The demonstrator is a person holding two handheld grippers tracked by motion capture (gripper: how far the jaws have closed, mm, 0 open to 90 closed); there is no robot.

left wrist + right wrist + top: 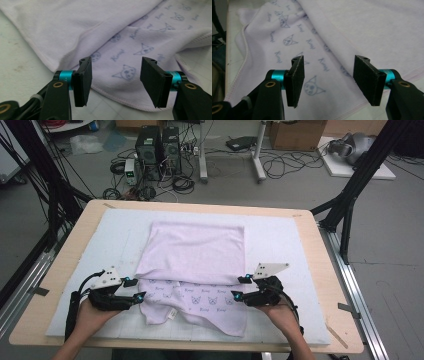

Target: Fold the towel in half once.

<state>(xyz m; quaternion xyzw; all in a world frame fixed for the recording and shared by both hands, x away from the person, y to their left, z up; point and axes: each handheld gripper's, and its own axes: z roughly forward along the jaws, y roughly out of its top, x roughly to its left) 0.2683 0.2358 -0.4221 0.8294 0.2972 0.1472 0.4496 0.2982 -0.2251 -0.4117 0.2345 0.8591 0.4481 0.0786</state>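
Note:
A pale lilac towel [192, 252] lies on the white mat, its far part folded over so a strip printed with cat faces [200, 300] shows along the near side. My left gripper [135, 289] stands open at the towel's left edge, jaws apart just above the printed cloth [125, 67] with nothing between the pads. My right gripper [241, 288] stands open at the right edge, above the printed strip [294, 50] where the fold line [332, 47] runs. Neither set of pads presses on the cloth.
The white mat [280, 240] covers a wooden table [325, 270]. Black frame posts [350, 200] stand at the table's left and right. Computer cases [157, 145], cables and boxes sit on the floor beyond the far edge.

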